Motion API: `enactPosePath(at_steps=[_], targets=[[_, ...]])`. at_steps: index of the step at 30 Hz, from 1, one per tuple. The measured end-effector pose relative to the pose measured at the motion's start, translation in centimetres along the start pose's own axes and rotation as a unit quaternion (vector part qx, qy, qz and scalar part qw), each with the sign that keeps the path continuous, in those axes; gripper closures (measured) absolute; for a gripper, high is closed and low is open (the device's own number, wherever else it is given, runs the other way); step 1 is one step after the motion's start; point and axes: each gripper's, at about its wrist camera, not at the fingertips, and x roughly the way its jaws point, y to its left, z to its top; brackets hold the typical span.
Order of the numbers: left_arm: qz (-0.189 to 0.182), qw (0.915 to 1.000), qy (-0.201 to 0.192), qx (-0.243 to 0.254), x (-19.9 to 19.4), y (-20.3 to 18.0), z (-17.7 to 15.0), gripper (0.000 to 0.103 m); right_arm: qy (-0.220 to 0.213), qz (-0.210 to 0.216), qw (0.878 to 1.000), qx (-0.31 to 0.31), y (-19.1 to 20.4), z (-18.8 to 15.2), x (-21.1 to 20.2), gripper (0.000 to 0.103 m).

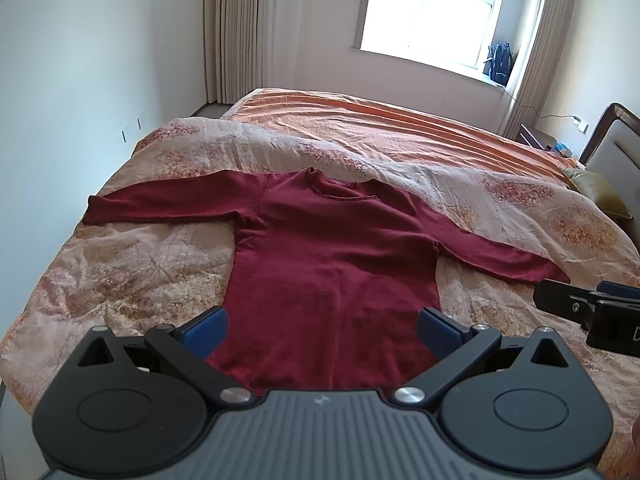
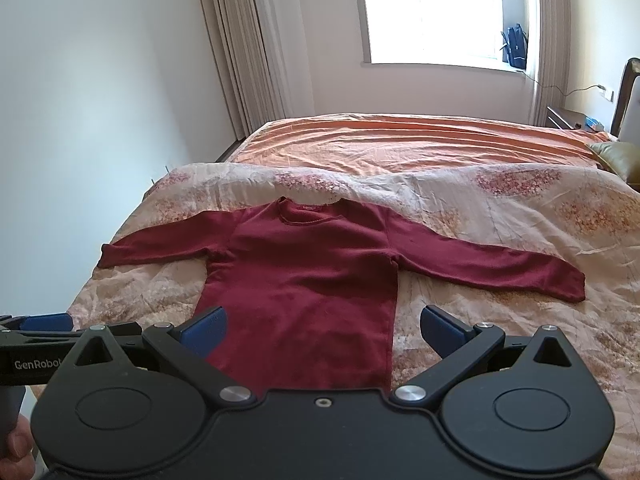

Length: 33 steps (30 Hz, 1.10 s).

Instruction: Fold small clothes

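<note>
A dark red long-sleeved top (image 1: 328, 256) (image 2: 304, 280) lies flat on the floral quilt (image 1: 132, 264) (image 2: 500, 216), collar away from me, both sleeves spread out sideways. My left gripper (image 1: 322, 330) hovers over the hem, open, its blue pads wide apart and nothing between them. My right gripper (image 2: 322, 330) is open too, above the hem's right part; its left pad is over the cloth, its right pad over bare quilt. Each gripper shows at the edge of the other's view: the right one (image 1: 592, 308), the left one (image 2: 36, 328).
The bed carries an orange sheet (image 1: 400, 128) (image 2: 400, 140) beyond the quilt. An olive pillow (image 1: 600, 192) and a wooden headboard (image 1: 612, 128) are at the right. White wall runs along the left; curtains and a bright window (image 1: 432, 8) stand behind. A hand (image 2: 18, 448) shows bottom left.
</note>
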Motion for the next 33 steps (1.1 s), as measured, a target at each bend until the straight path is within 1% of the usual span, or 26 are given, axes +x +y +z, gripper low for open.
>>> enactPosePath(at_steps=[11, 14, 17, 20, 21, 23, 24, 25, 26, 27, 29, 32, 33], targets=[[0.001, 1.0, 0.005, -0.002, 0.0, 0.7, 0.5, 0.0, -0.002, 0.002, 1.0, -0.002, 0.5, 0.3, 0.4, 0.0], [-0.006, 0.9999, 0.011, -0.005, 0.9, 1.5, 0.8, 0.0, 0.002, -0.003, 1.0, -0.002, 1.0, 0.5, 1.0, 0.0], [-0.006, 0.9999, 0.013, 0.002, 2.0, 2.4, 1.0, 0.0, 0.001, -0.006, 1.0, -0.002, 1.3, 0.4, 1.8, 0.0], [-0.005, 0.9998, 0.012, 0.014, 3.6, 3.4, 1.0, 0.0, -0.014, -0.011, 1.0, -0.004, 1.5, 0.2, 2.5, 0.0], [-0.01, 0.9997, 0.013, 0.016, 4.1, 3.9, 1.0, 0.0, -0.023, -0.013, 1.0, -0.006, 1.5, 0.1, 2.6, 0.0], [-0.034, 0.9992, 0.015, 0.015, 5.5, 5.2, 0.9, 0.0, -0.053, -0.017, 0.998, -0.011, 1.5, -0.1, 2.6, 0.0], [-0.046, 0.9987, 0.017, 0.012, 6.2, 5.9, 0.8, 0.0, -0.06, -0.019, 0.998, -0.015, 1.5, -0.2, 2.9, 0.0], [-0.052, 0.9984, 0.021, 0.007, 7.1, 6.8, 0.7, 0.0, -0.058, -0.024, 0.998, -0.02, 1.6, -0.4, 3.4, 0.0], [-0.053, 0.9982, 0.027, 0.004, 8.0, 7.6, 0.6, 0.0, -0.044, -0.027, 0.998, -0.025, 1.6, -0.5, 4.2, 0.0], [-0.051, 0.998, 0.036, 0.006, 9.2, 8.4, 0.4, 0.0, -0.02, -0.027, 0.999, -0.028, 1.5, -0.5, 5.5, 0.0], [-0.048, 0.997, 0.058, 0.017, 11.8, 9.9, -0.3, 0.0, 0.038, -0.022, 0.999, -0.023, 0.9, -1.1, 8.4, 0.001], [-0.043, 0.9943, 0.094, 0.028, 15.8, 12.3, -1.7, 0.0, 0.074, -0.017, 0.997, -0.007, -0.1, -2.6, 11.5, 0.002], [-0.043, 0.9928, 0.108, 0.027, 17.1, 13.1, -2.1, 0.0, 0.082, -0.016, 0.996, -0.006, -0.2, -3.1, 12.2, 0.005]])
